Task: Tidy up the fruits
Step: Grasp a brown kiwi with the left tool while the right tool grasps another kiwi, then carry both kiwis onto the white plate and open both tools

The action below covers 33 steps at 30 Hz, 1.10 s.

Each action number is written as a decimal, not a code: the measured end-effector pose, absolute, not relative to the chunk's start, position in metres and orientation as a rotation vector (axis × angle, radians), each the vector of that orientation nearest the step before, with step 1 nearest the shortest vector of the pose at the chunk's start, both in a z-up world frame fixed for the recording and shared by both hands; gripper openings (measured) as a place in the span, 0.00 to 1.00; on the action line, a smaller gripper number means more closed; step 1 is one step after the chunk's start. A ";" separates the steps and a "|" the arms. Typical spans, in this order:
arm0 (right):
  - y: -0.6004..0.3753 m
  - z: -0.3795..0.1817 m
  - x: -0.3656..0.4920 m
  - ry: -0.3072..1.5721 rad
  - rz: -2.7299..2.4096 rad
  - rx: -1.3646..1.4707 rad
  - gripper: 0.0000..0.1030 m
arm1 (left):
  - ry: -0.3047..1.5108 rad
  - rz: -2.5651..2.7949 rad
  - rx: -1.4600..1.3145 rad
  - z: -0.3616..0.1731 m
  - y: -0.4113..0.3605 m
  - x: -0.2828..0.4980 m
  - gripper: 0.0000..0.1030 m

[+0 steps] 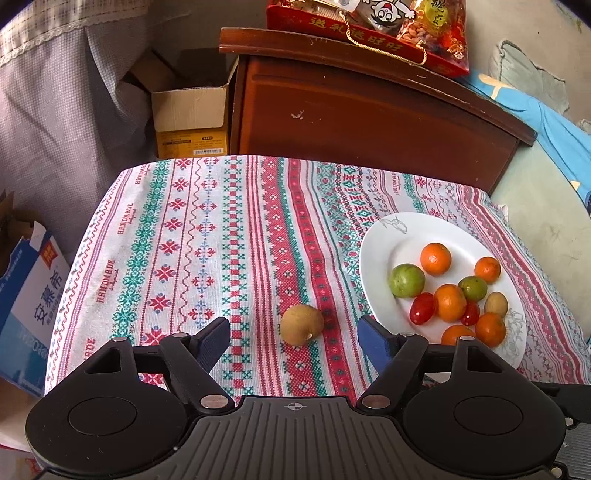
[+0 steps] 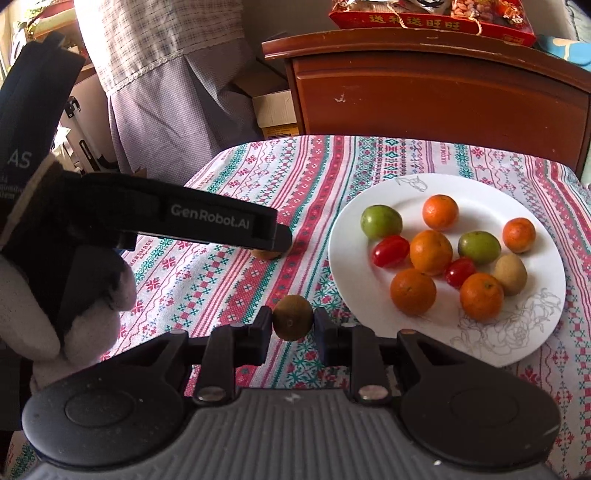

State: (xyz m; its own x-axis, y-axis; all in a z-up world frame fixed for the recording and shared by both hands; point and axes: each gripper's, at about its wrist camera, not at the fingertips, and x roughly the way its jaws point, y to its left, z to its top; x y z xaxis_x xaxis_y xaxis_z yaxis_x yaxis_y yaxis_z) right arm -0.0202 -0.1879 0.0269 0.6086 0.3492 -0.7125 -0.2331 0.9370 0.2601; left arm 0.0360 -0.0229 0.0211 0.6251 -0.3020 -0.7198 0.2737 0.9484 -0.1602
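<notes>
A small brown fruit (image 1: 301,325) lies on the patterned tablecloth (image 1: 192,240) between the spread fingers of my left gripper (image 1: 293,328), which is open and not touching it. To its right, a white plate (image 1: 406,229) holds several small oranges, two green fruits, two red cherry tomatoes and one brown fruit. My right gripper (image 2: 293,323) is shut on another small brown fruit (image 2: 293,322), just left of the plate (image 2: 480,192). In the right wrist view a gloved hand (image 2: 37,314) holds the left gripper, and its finger (image 2: 273,236) hides most of the lying fruit (image 2: 266,254).
Behind the table stands a dark wooden cabinet (image 1: 369,110) with a red gift bag (image 1: 369,26) on top. An open cardboard box (image 1: 190,118) and a curtain (image 1: 55,110) lie at the back left, a blue carton (image 1: 26,295) at the left edge, and bedding (image 1: 546,122) at the right.
</notes>
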 end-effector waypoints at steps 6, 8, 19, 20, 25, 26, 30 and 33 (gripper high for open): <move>-0.193 0.025 -0.020 0.859 0.327 0.174 0.23 | 0.833 -0.332 -0.013 0.013 -0.029 0.040 0.50; -0.193 0.025 -0.019 0.862 0.327 0.182 0.23 | 0.835 -0.331 -0.003 0.011 -0.031 0.040 0.50; -0.196 0.022 -0.016 0.864 0.328 0.198 0.24 | 0.824 -0.340 0.032 0.005 -0.039 0.040 0.27; -0.196 0.022 -0.016 0.865 0.328 0.202 0.23 | 0.820 -0.341 0.033 0.005 -0.039 0.039 0.25; -0.199 0.027 -0.017 0.851 0.333 0.218 0.23 | 0.823 -0.330 -0.008 0.010 -0.036 0.039 0.25; -0.200 0.029 -0.016 0.843 0.333 0.221 0.23 | 0.815 -0.328 -0.014 0.013 -0.035 0.039 0.24; -0.208 0.043 -0.014 0.797 0.314 0.235 0.23 | 0.773 -0.338 -0.052 0.030 -0.033 0.039 0.24; -0.219 0.053 -0.009 0.762 0.283 0.252 0.23 | 0.737 -0.355 -0.077 0.043 -0.035 0.039 0.24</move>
